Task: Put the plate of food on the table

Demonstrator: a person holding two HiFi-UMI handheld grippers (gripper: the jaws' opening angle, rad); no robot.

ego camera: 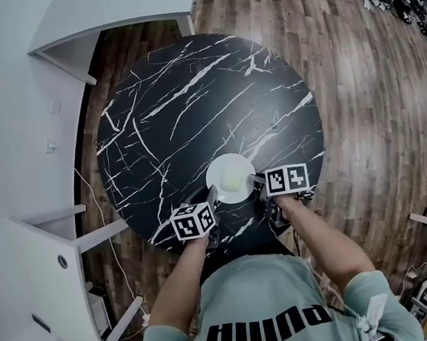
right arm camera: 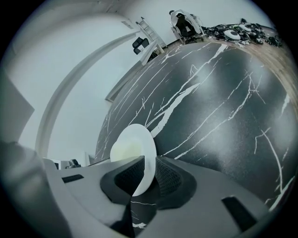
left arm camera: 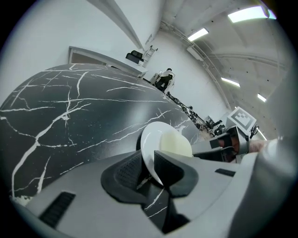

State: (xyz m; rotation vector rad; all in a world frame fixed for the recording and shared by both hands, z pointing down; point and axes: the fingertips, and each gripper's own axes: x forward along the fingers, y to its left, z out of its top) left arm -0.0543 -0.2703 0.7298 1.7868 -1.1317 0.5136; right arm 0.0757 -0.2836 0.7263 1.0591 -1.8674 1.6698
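Left gripper (left arm camera: 150,169) jaws closed on the left rim of the white plate (ego camera: 216,175) — pale food (ego camera: 232,177) at its centre — right gripper (right arm camera: 148,174) jaws clamped on the opposite rim, plate between them over the black marble table's (ego camera: 189,99) near part.

Left hand-held gripper (ego camera: 212,198) and right hand-held gripper (ego camera: 259,184) grip the plate (ego camera: 220,170).

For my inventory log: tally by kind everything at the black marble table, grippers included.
white plate: 1
pale yellow food piece: 1
grippers: 2 (left gripper, right gripper, both shut on the white plate)
total: 4
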